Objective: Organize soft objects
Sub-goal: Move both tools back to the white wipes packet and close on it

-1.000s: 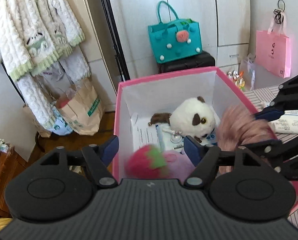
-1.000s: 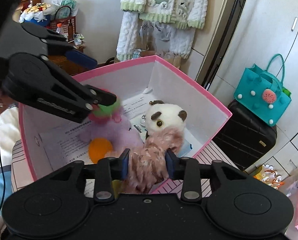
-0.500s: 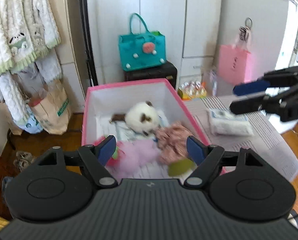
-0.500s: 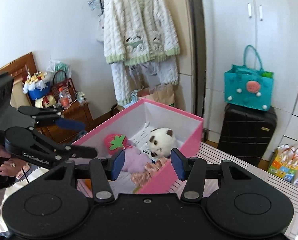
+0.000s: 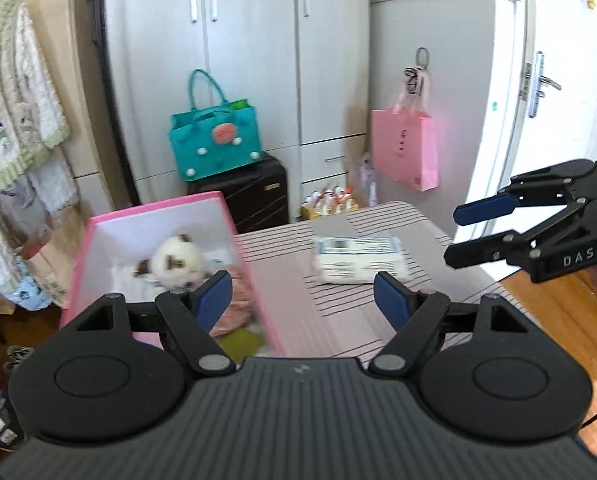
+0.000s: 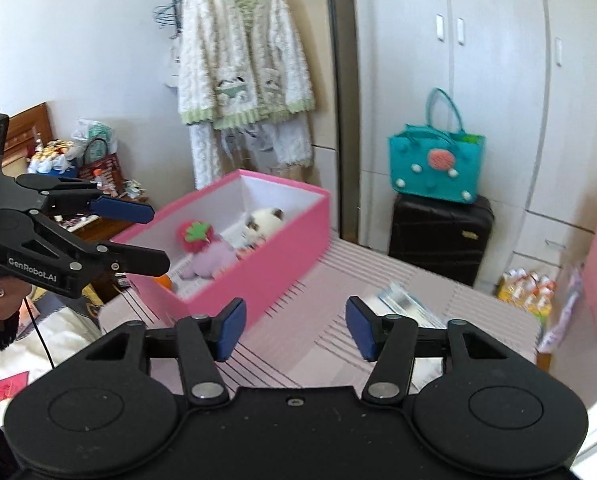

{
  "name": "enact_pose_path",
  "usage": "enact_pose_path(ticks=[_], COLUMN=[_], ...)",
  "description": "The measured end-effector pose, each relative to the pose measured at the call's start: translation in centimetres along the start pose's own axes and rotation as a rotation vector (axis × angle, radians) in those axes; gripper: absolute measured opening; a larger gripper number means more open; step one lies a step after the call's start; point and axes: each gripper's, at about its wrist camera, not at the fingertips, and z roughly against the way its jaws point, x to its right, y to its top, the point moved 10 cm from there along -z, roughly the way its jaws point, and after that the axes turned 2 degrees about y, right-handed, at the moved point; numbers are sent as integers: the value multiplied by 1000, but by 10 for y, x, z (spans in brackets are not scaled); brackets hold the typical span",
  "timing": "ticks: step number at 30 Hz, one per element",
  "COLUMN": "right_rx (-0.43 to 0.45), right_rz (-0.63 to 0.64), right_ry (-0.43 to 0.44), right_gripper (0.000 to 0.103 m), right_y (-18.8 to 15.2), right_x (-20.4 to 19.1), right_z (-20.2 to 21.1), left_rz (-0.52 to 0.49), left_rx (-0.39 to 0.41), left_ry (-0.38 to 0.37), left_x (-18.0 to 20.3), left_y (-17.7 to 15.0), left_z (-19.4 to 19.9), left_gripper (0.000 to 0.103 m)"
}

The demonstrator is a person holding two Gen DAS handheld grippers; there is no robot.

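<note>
A pink box (image 5: 254,292) (image 6: 274,256) stands on the striped table (image 5: 338,304). Inside lie a white and brown plush cat (image 5: 176,260) (image 6: 264,218), a pink fuzzy plush (image 5: 236,312), a strawberry plush (image 6: 194,234) and a lilac plush (image 6: 214,258). My left gripper (image 5: 302,300) is open and empty, raised above the box's right wall; it also shows at the left of the right wrist view (image 6: 154,238). My right gripper (image 6: 296,326) is open and empty above the table right of the box; it shows at the right of the left wrist view (image 5: 454,232).
A white packet of wipes (image 5: 358,256) (image 6: 406,304) lies on the table right of the box. Behind are a black suitcase (image 6: 438,236) with a teal bag (image 6: 436,168), a pink paper bag (image 5: 404,148), white wardrobes and a hanging fleece robe (image 6: 242,64).
The right gripper let go of the pink fuzzy plush in the box and opened. Both grippers pulled back and up from the box and swung right toward the table.
</note>
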Motion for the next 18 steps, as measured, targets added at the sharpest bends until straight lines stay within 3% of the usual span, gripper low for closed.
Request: enact_pose_path(ticks=[6, 9, 13, 18], right_rx=[-1, 21, 107, 42], right_rz=[98, 97, 45, -64], right_ry=[-125, -152, -217, -283], right_gripper=[84, 91, 93, 92], right_y=[-37, -50, -63, -86], right_x=[19, 34, 65, 106], right_z=[0, -7, -21, -54], left_rz=[4, 25, 70, 71], left_rx=[4, -12, -6, -9], left_ry=[-63, -96, -133, -121], left_x=[45, 60, 74, 86], left_y=[-6, -7, -5, -8], left_z=[-29, -50, -77, -112], left_gripper=[78, 86, 92, 100])
